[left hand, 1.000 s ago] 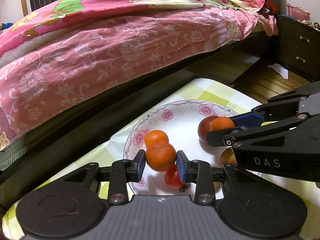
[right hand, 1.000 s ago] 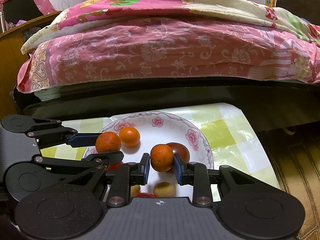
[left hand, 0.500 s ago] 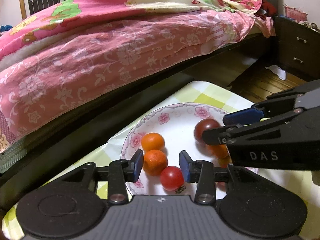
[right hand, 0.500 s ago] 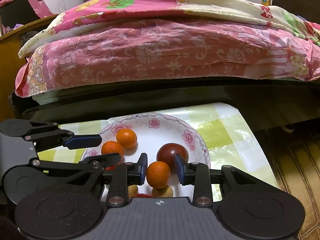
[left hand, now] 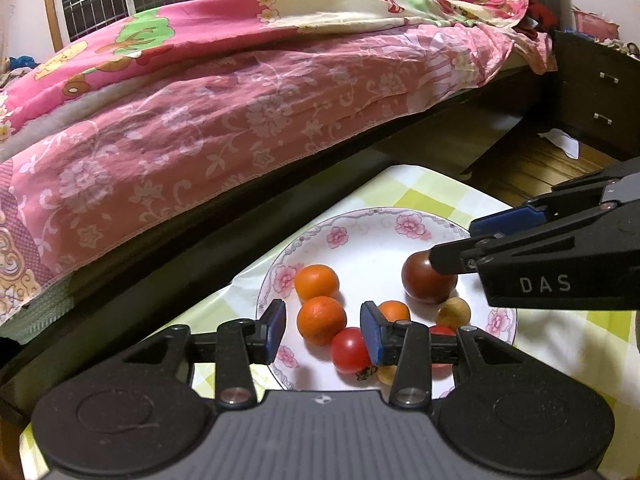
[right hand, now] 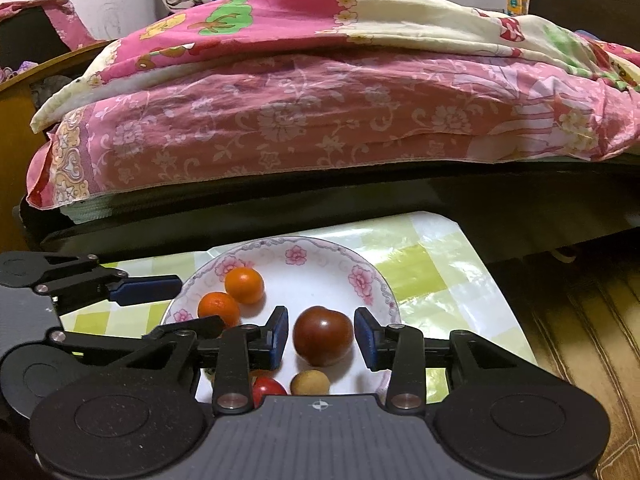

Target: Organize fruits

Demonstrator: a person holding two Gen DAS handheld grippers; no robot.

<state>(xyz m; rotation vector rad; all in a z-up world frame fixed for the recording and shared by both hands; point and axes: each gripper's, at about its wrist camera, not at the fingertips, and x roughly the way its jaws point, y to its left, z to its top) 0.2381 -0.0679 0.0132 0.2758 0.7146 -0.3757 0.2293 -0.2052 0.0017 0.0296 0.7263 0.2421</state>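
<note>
Resting on floral plate (left hand: 360,240): glossy oranges (left hand: 321,320), tomatoes; both tools parted, empty.

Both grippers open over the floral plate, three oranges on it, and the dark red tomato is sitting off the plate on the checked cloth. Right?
Not quite. The dark red tomato sits on the floral plate, not on the checked cloth; the right wrist view shows it between the right gripper's open jaws. The rest holds: left gripper open, three oranges.
</note>
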